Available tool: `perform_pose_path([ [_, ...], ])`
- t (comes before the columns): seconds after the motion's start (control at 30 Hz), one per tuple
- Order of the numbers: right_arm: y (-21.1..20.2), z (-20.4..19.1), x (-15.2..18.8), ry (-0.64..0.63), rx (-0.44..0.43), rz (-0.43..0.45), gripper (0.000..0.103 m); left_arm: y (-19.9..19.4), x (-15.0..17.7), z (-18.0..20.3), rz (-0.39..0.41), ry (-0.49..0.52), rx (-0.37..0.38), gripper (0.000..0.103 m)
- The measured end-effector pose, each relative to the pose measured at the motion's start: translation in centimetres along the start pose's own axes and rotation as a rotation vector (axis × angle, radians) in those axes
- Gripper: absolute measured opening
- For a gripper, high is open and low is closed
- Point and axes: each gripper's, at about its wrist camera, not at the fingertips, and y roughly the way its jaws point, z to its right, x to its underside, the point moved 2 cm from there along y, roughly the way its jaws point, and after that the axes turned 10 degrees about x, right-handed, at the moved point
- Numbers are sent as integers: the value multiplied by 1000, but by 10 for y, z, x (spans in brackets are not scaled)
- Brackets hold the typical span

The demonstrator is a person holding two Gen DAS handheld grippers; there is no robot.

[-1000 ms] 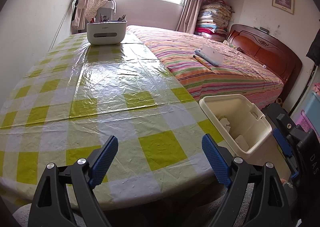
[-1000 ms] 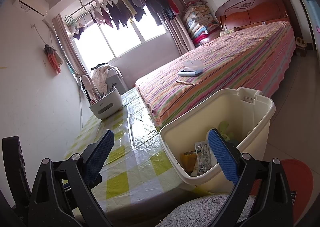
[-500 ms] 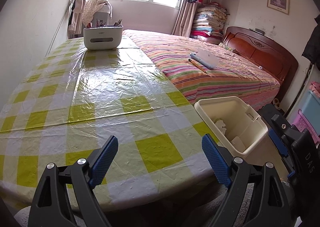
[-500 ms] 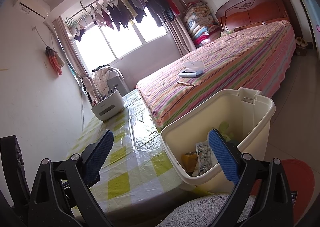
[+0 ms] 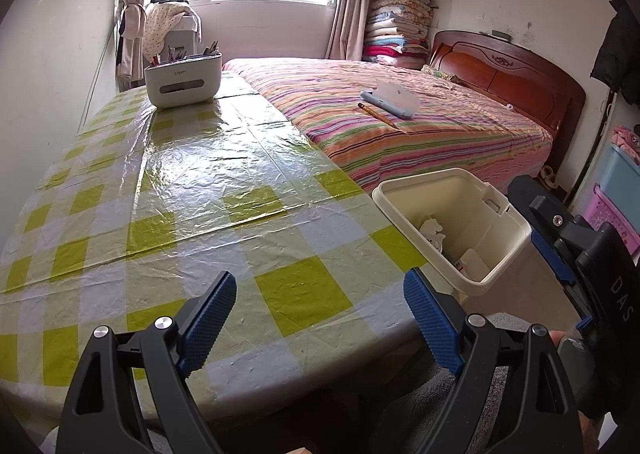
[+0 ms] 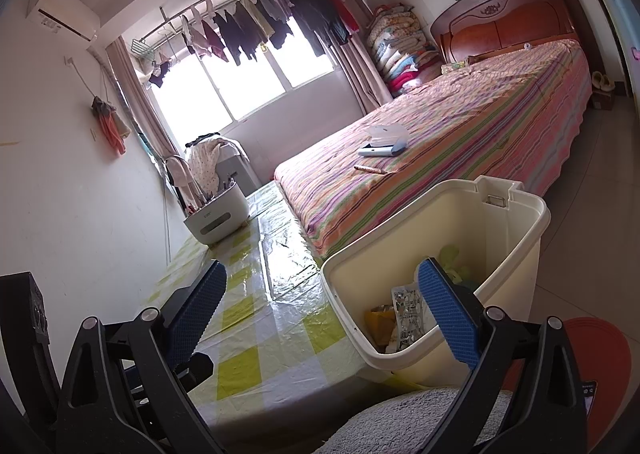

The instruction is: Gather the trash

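A cream trash bin (image 5: pixel 500 213) (image 6: pixel 512 221) stands on the floor against the table's right edge. Crumpled white paper (image 5: pixel 432 229) lies inside it, and the right wrist view shows a printed wrapper (image 6: pixel 408 314), a yellow scrap (image 6: pixel 378 316) and something green (image 6: pixel 450 258) there too. My left gripper (image 5: pixel 320 304) is open over the near edge of the yellow-and-white checked tablecloth (image 5: pixel 200 193), holding nothing. My right gripper (image 6: pixel 320 298) is open and empty at the table's corner, its right finger in front of the bin's mouth. It also shows at the right edge of the left wrist view (image 5: pixel 560 254).
A grey-white organiser box (image 5: pixel 183 79) (image 6: pixel 216 219) with pens stands at the table's far end. A striped bed (image 5: pixel 400 125) lies right of the table, carrying a pencil (image 5: pixel 378 114) and a blue-white case (image 5: pixel 390 99). A red disc (image 6: pixel 592 366) sits on the floor.
The left wrist view has tilted up and shifted slightly, so the bin and organiser sit a little differently in frame. Both grippers stay open and empty; the right one barely moved.
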Motion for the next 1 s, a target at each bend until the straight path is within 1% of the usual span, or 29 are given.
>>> perform_pose_path([
  [0.13, 0, 0, 0, 1, -1, 1, 95, 0, 1, 8, -2, 48, -18, 83],
  [0.37, 0, 0, 0, 9, -4, 0, 95, 4, 6, 24, -14, 158, -78, 83],
  [0.5, 0, 0, 1, 16, -6, 1, 95, 4, 8, 30, -13, 202, -100, 83],
  [0.83, 0, 0, 2, 28, -10, -1, 95, 3, 9, 33, -8, 219, -112, 83],
  [0.9, 0, -1, 2, 29, -11, 0, 95, 0, 9, 34, 15, 233, -116, 83],
  [1.0, 0, -1, 2, 28, -11, 1, 95, -7, 8, 37, 74, 266, -144, 83],
])
